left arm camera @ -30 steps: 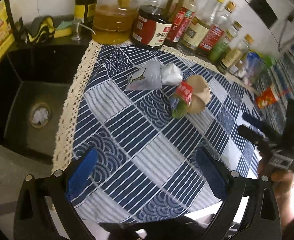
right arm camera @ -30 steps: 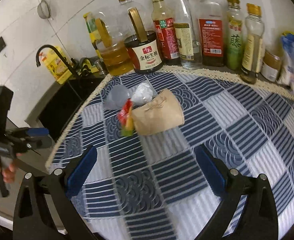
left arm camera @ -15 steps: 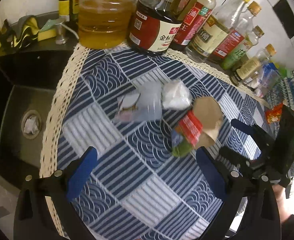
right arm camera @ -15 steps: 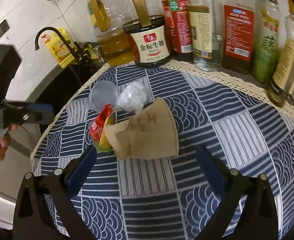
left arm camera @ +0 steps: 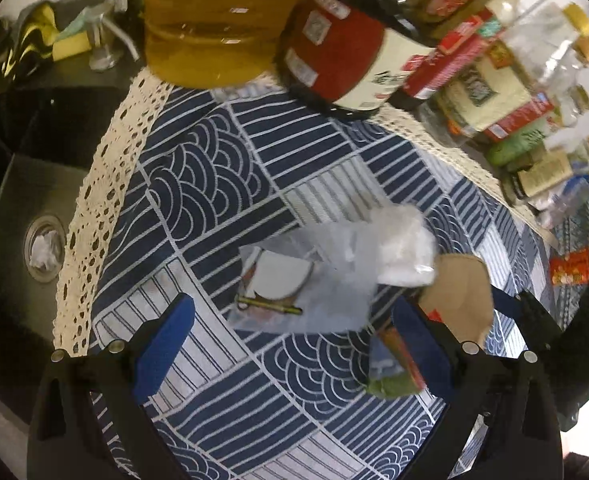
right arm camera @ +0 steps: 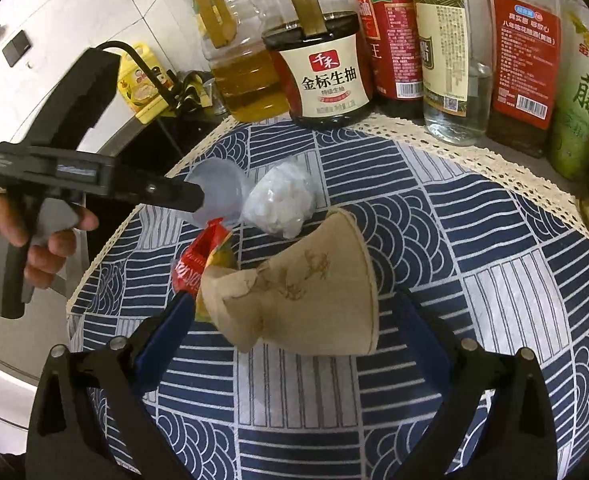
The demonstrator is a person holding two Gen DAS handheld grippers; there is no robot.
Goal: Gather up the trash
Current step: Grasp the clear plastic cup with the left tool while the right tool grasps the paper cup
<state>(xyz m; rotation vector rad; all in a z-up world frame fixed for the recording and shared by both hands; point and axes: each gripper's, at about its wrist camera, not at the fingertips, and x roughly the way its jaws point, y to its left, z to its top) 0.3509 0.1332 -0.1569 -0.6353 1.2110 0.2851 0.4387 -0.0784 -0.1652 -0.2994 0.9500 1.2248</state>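
Observation:
A pile of trash lies on the blue patterned cloth [right arm camera: 474, 240]: a crushed clear plastic cup [left arm camera: 310, 288] [right arm camera: 218, 194], a crumpled white plastic wad [left arm camera: 402, 248] [right arm camera: 280, 200], a flattened brown paper cup [right arm camera: 302, 292] [left arm camera: 458, 300] and a red and green snack wrapper [right arm camera: 198, 264] [left arm camera: 394, 368]. My left gripper [left arm camera: 290, 344] is open, just short of the clear cup. My right gripper [right arm camera: 294, 336] is open, its fingers on either side of the brown paper cup.
Oil, soy sauce and vinegar bottles [right arm camera: 326, 72] line the back of the cloth. A dark sink [left arm camera: 26, 208] with a strainer lies left of the lace edge. A red packet [left arm camera: 570, 268] lies far right.
Both grippers have moved forward toward the trash pile. The clear cup now sits just ahead of the left fingers and the brown cup between the right fingers.

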